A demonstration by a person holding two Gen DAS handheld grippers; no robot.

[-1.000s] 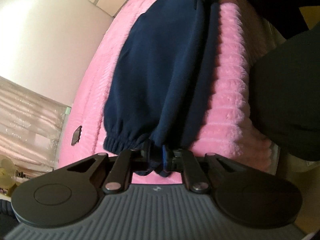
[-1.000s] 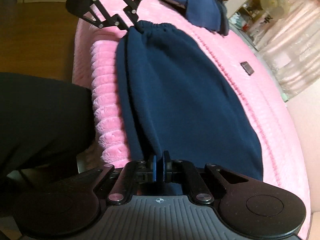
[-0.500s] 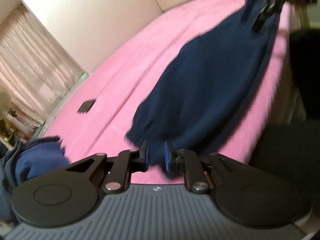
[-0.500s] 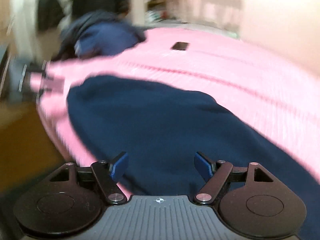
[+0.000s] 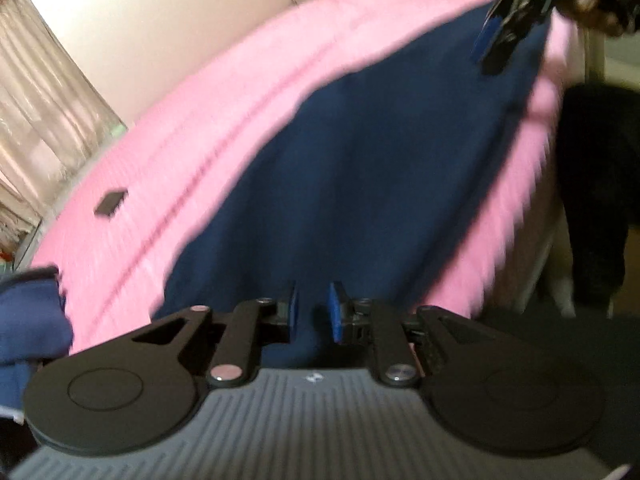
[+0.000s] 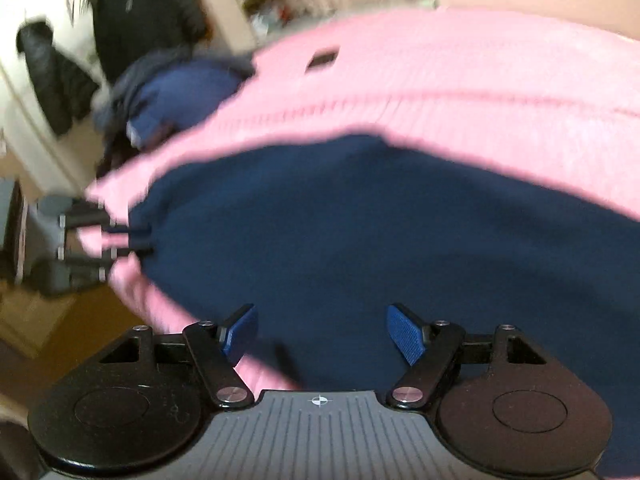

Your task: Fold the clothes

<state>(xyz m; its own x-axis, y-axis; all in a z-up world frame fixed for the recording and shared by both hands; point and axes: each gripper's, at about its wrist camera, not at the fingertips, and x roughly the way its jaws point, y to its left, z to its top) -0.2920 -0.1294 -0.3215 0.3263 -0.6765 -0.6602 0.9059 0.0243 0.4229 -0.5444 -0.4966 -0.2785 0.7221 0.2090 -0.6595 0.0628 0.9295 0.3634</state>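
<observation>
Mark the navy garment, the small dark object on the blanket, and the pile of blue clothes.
navy garment (image 5: 360, 184), left wrist view, middle of fabric
small dark object (image 5: 111, 201), left wrist view, top face
pile of blue clothes (image 6: 180, 96), right wrist view, blue bulge

Broad bare stretch of fluffy pink bed cover (image 6: 460, 80) lay free beyond the flat navy fleece garment (image 6: 360, 220), small dark flat rectangle (image 6: 322, 58) alone there, heaped blue clothes pile (image 6: 176, 96) crowding the far corner, wall (image 5: 180, 20) bounding the bed's far side

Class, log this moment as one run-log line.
left gripper: opening, clear of navy fleece garment | right gripper: open, empty | garment flat on pink bedspread
</observation>
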